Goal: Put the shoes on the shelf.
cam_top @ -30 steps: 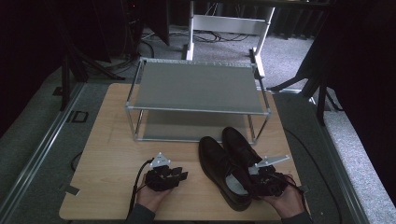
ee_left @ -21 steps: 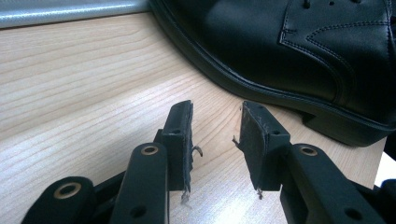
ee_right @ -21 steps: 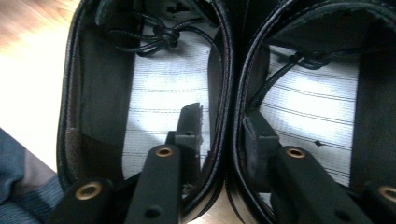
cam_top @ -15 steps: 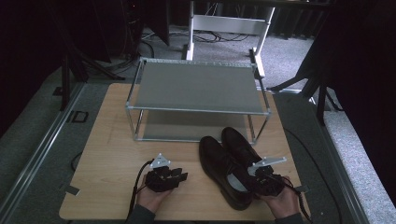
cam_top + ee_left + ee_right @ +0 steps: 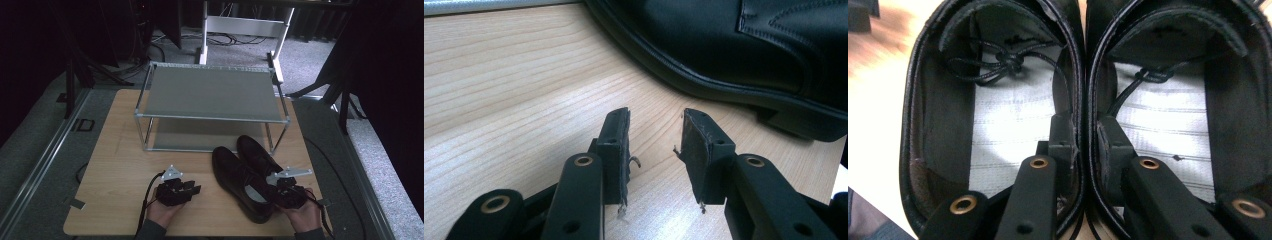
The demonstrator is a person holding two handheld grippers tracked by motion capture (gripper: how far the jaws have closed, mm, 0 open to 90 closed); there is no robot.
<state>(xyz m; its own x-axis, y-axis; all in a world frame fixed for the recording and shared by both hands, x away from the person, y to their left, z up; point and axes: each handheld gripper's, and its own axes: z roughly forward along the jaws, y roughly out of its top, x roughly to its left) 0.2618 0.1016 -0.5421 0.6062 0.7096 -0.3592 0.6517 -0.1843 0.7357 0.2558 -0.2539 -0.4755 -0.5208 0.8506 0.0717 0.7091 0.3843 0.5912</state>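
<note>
- Right claw [image 5: 1083, 135]: jaws reaching inside both black shoes [image 5: 245, 182], clamping their two touching inner walls together.
- Left claw [image 5: 654, 145]: jaws standing apart, holding nothing, hovering low over the worktop [image 5: 115, 165] beside the shoes.
- Shoes: sitting side by side before a metal rack [image 5: 210, 95].

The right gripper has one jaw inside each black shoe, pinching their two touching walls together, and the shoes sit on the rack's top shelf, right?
Not the shelf. In the high view the black shoes stand on the wooden table, in front of the rack. The right gripper does have one jaw inside each shoe, as its own view shows.
</note>
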